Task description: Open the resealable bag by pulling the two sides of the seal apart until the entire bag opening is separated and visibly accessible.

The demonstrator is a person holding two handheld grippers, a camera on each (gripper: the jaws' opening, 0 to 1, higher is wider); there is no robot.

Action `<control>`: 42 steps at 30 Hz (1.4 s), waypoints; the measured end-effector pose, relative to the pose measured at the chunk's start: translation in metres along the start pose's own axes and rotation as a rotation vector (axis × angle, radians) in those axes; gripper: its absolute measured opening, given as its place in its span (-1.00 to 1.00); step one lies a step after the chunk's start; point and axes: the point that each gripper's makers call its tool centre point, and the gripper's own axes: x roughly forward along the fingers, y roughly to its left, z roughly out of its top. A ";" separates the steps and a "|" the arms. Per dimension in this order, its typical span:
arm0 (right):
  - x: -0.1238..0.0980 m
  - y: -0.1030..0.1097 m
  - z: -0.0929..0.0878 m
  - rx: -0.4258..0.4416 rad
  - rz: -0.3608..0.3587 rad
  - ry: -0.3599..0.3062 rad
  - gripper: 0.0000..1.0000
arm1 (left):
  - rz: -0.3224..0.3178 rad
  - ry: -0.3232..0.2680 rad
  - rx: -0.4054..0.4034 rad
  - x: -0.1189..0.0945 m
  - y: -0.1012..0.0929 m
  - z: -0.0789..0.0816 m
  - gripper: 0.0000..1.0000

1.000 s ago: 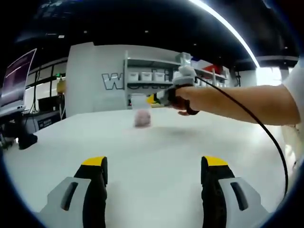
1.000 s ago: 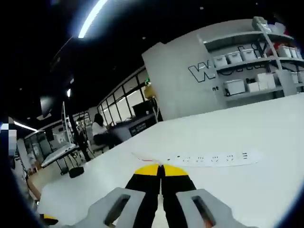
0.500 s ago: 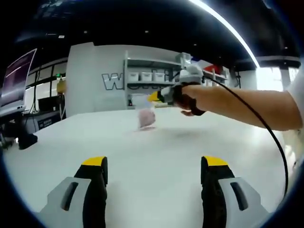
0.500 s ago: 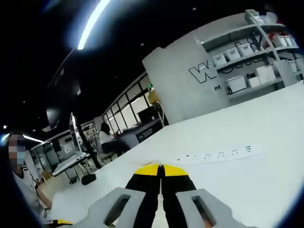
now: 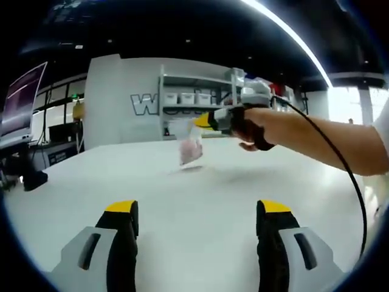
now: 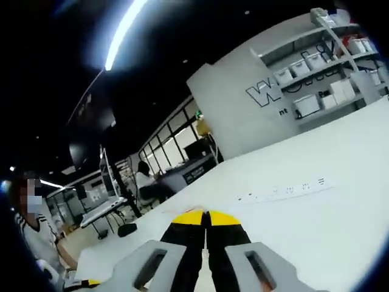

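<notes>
Bag point(image 5: 190, 148) now lifted clear of tabletop point(image 5: 200, 201) vs. 1 s ago, when resting on it; hangs from right gripper point(image 5: 203, 121), pinched by top edge, shadow beneath on the surface. Right hand point(image 5: 252, 125) drawn back toward the right and raised a little over same interval. In right gripper view, jaws of right gripper point(image 6: 206, 214) clenched tip to tip, yellow tips together; a thin strip of bag edge apparently caught between, hard to make out. Power strip point(image 6: 285, 190) on tabletop farther off and smaller there than before, consistent w/ the lift.

Meaning for task: bag picked up and held by one side of seal only; seal prob. not yet parted, no opening seen. Second side unheld.

Left gripper point(image 5: 197, 210): jaws spread wide, nothing between, low over tabletop near the camera. Bag well apart from those jaws, ahead and roughly centred btwn them, higher up. Next move likely needs left jaws brought up to the free lip opposite the right grip.
</notes>
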 end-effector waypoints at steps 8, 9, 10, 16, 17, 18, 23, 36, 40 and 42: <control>-0.014 0.009 -0.005 0.024 0.015 -0.009 -1.00 | -0.002 -0.006 -0.003 0.000 -0.001 0.001 0.57; -0.016 0.011 -0.006 0.026 0.017 -0.009 -1.00 | -0.001 -0.005 -0.004 0.000 -0.001 0.001 0.57; -0.017 0.012 -0.007 0.026 0.018 -0.009 -1.00 | -0.001 -0.005 -0.003 0.000 -0.001 0.001 0.57; -0.020 0.007 -0.007 0.039 0.023 -0.009 -1.00 | -0.003 -0.006 -0.005 -0.001 -0.001 0.001 0.56; -0.020 0.007 -0.007 0.043 0.023 -0.009 -1.00 | -0.003 -0.006 -0.005 -0.001 -0.001 0.001 0.56; -0.021 0.007 -0.008 0.046 0.024 -0.009 -1.00 | -0.003 -0.006 -0.006 -0.001 -0.002 0.001 0.56; -0.027 0.010 -0.010 0.056 0.026 -0.014 -1.00 | -0.005 -0.009 -0.009 -0.001 -0.001 0.001 0.56; -0.035 0.017 -0.012 0.071 0.038 -0.035 -1.00 | -0.017 -0.048 -0.064 -0.006 -0.002 0.007 0.54; -0.037 0.017 -0.012 0.072 0.039 -0.040 -1.00 | -0.017 -0.050 -0.067 -0.006 -0.002 0.007 0.54; -0.040 0.019 -0.013 0.075 0.040 -0.041 -1.00 | -0.019 -0.048 -0.062 -0.006 -0.003 0.006 0.54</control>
